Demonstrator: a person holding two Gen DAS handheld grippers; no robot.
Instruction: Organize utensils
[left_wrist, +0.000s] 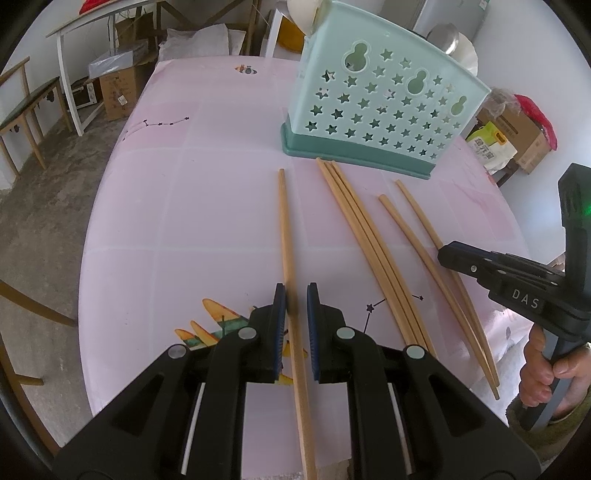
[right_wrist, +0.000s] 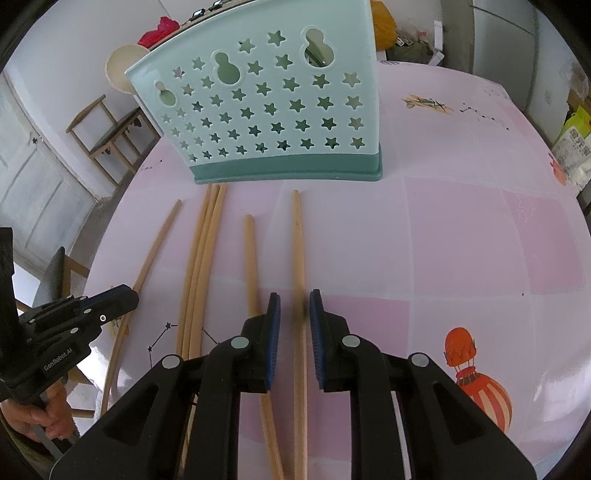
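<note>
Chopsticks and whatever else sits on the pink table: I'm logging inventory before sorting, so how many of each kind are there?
Chopsticks: 6
Holder: 1
Total: 7
The count excludes the table and both claws.

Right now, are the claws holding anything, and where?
Nothing yet. The left claw straddles the leftmost chopstick, the right claw the rightmost chopstick, but gaps show beside both.
</note>
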